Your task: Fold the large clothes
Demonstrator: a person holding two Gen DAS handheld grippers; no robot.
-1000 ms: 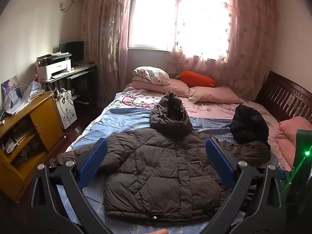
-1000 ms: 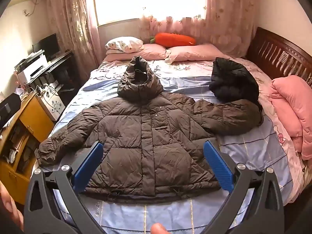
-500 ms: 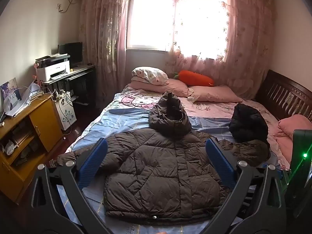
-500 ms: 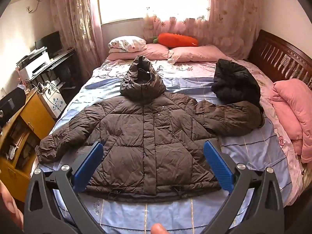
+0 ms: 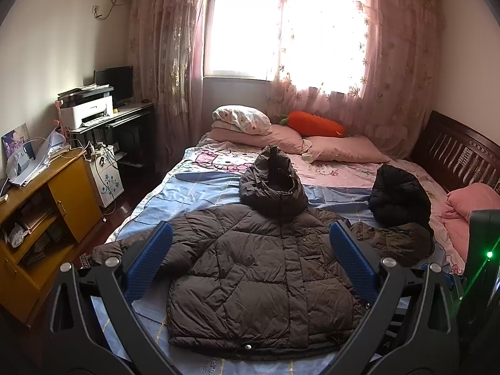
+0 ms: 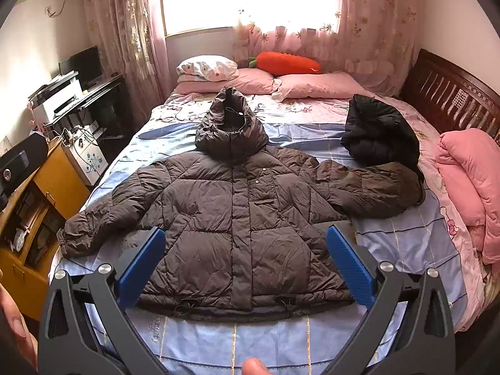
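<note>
A brown hooded puffer jacket (image 6: 240, 218) lies flat, front up, on the blue-checked bed sheet (image 6: 415, 243), sleeves spread, hood toward the pillows. It also shows in the left wrist view (image 5: 256, 268). Its right sleeve end touches a folded black jacket (image 6: 379, 131), seen in the left wrist view (image 5: 398, 197) too. My left gripper (image 5: 250, 262) is open and empty, held above the jacket's hem end. My right gripper (image 6: 245, 262) is open and empty, also above the hem, looking down more steeply.
Pink pillows (image 6: 315, 84) and an orange carrot cushion (image 6: 287, 62) lie at the far end. A pink quilt (image 6: 472, 184) sits at the right by the dark wooden bed frame (image 6: 450, 93). A yellow cabinet (image 5: 47, 206) and a desk with printer (image 5: 87, 112) stand left.
Both grippers have drifted slightly; the right view has tilted up a little, showing more of the room. The jacket has not moved and both grippers stay open.
</note>
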